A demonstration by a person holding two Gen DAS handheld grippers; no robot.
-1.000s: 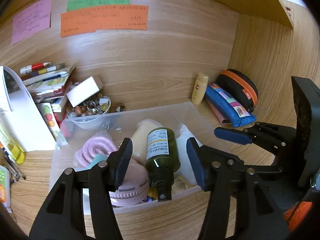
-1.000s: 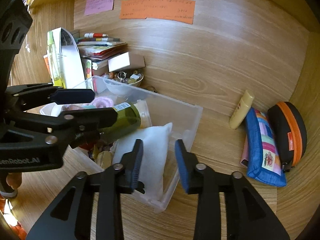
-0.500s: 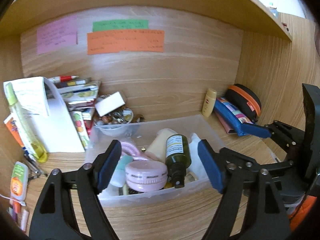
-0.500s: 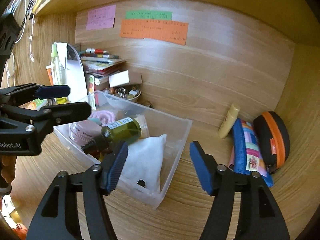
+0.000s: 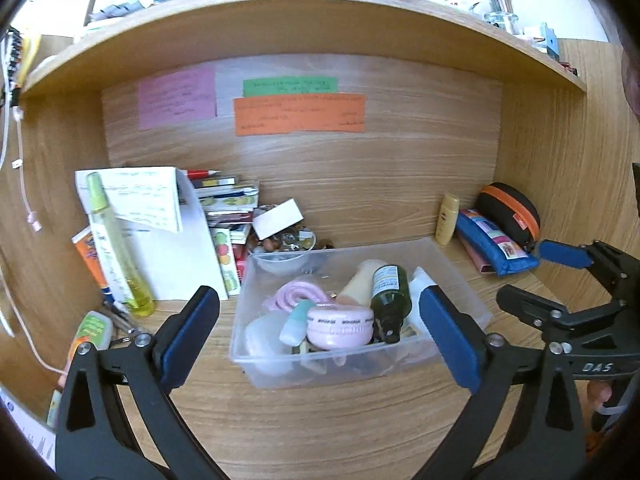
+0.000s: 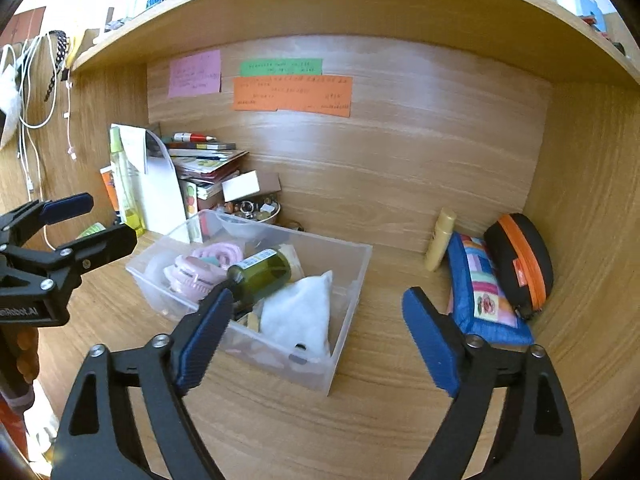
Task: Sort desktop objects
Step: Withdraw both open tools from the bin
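A clear plastic bin (image 5: 352, 374) stands mid-desk, its side wall (image 6: 346, 300) facing the right wrist view. In it lie a green bottle (image 5: 390, 288), a pink round case (image 5: 340, 326), a pink coil (image 5: 294, 296) and a white pouch (image 6: 300, 320). My left gripper (image 5: 318, 336) hovers before the bin's front with its jaws opening and nothing between them. My right gripper (image 6: 318, 340) hangs off the bin's near corner, its jaws also opening and empty. A blue pencil case (image 6: 484, 296), a black and orange case (image 6: 520, 260) and a yellow tube (image 6: 440, 240) lie at the right.
A white file holder (image 5: 176, 256), a yellow-green spray bottle (image 5: 116, 248), stacked books (image 5: 228, 200) and a bowl of trinkets (image 5: 288, 240) crowd the back left. Paper notes (image 5: 300, 114) hang on the back wall. A shelf (image 5: 320, 12) spans overhead; wooden side walls close both ends.
Both grippers have pulled back and up from the bin, and their jaws have spread from narrow to wide. The green bottle and the white pouch now lie loose in the bin.
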